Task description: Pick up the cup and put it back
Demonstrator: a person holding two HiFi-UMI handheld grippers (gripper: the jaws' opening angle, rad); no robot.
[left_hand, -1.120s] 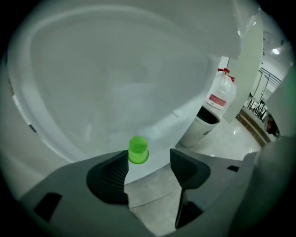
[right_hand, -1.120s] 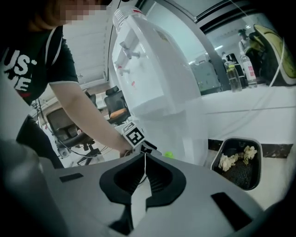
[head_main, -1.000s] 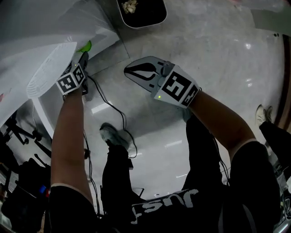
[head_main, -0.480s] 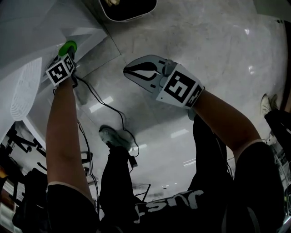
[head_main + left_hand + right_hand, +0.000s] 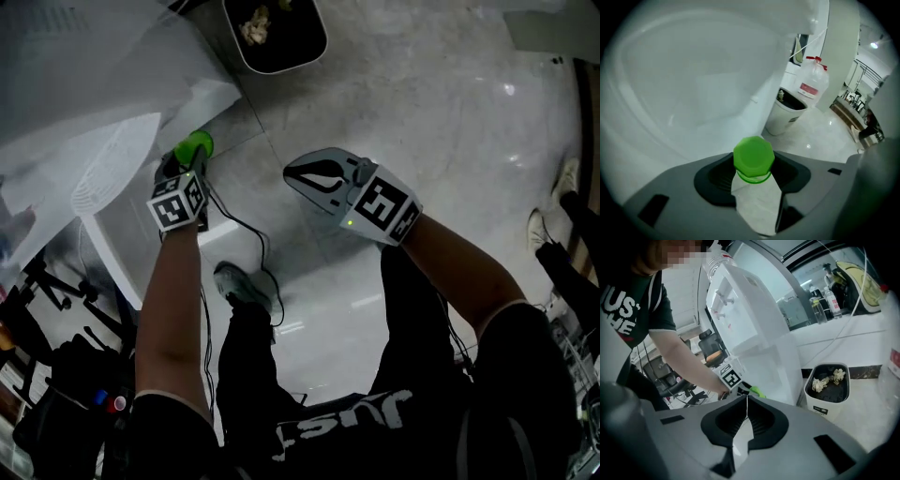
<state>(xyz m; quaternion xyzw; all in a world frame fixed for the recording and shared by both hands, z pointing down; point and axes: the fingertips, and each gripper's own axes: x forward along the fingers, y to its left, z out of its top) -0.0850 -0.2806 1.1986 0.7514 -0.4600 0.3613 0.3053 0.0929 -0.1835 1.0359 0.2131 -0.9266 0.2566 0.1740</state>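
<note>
The cup is a pale, clear vessel with a green octagonal lid. It stands between the jaws of my left gripper, which have just been closing and now press on its sides. The head view shows the green lid poking out ahead of the left gripper, beside the white water dispenser. My right gripper hangs over the floor to the right, shut, with nothing in it. In the right gripper view its tips meet, and the left gripper's marker cube with the green lid shows beyond.
A white bin with crumpled paper stands on the marble floor past the dispenser, seen also as the bin. A large water jug stands by the bin. Cables trail by the person's shoe.
The left gripper with the green-lidded cup went up and left along the dispenser, then came back right and toward me. The right gripper drifted slightly right.
</note>
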